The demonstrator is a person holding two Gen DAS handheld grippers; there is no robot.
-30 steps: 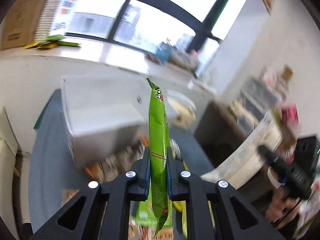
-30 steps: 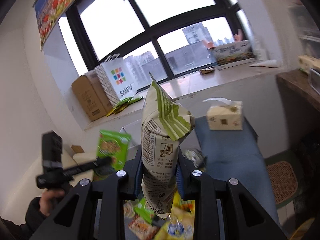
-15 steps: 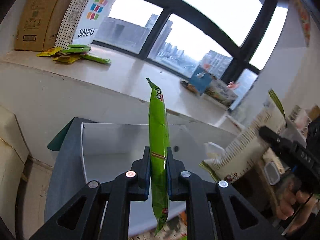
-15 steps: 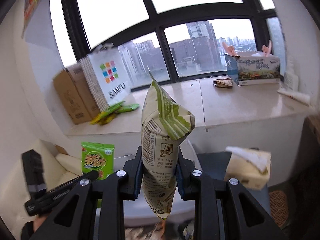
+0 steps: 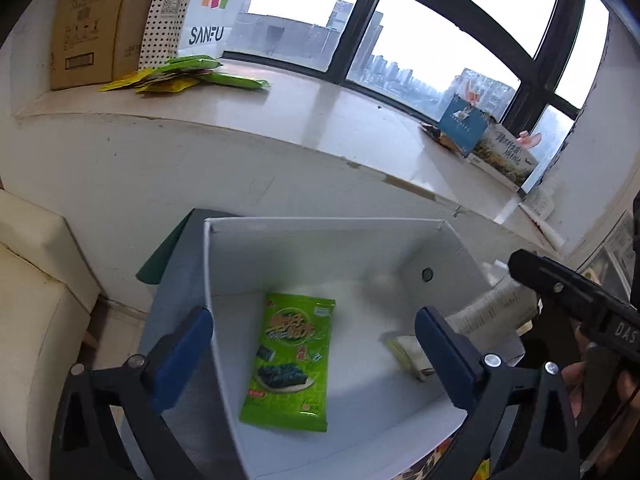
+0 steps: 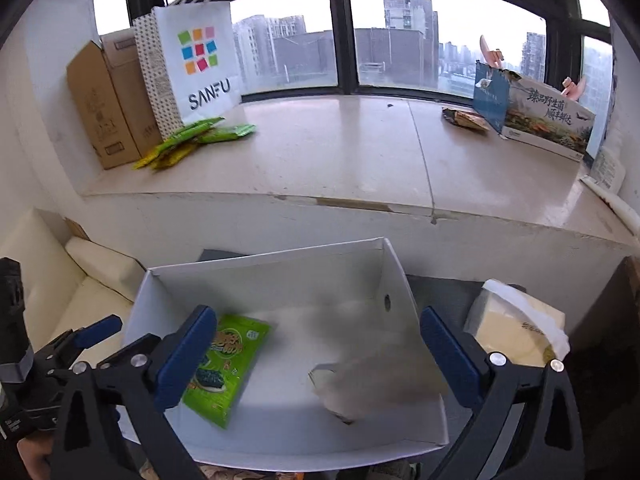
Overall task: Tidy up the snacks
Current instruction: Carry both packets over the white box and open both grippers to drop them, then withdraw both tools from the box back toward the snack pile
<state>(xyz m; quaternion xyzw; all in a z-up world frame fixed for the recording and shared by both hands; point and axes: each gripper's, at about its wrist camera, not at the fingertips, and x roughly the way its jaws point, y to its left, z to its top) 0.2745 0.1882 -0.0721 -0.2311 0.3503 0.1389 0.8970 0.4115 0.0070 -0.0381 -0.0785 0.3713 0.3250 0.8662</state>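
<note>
A white open box (image 5: 304,240) (image 6: 264,276) stands below both grippers. A green seaweed snack packet (image 5: 290,360) (image 6: 224,364) lies flat on its floor at the left. A pale beige-and-green packet (image 6: 380,376) (image 5: 408,354) is blurred in the box's right part. My left gripper (image 5: 316,356) is open and empty above the box. My right gripper (image 6: 320,360) is open and empty above the box. The right gripper's body (image 5: 580,296) shows in the left wrist view, and the left gripper (image 6: 72,344) in the right wrist view.
A wide window sill (image 6: 340,152) behind the box holds a SANFU bag (image 6: 192,60), a cardboard box (image 6: 104,108), green and yellow packets (image 6: 192,136) and a printed carton (image 6: 536,112). A tissue pack (image 6: 520,328) lies right of the box. Cream cushions (image 5: 36,280) are at the left.
Both grippers opened and let go of their packets. The green packet now lies flat in the box; the pale packet is in the box's right part, motion-blurred.
</note>
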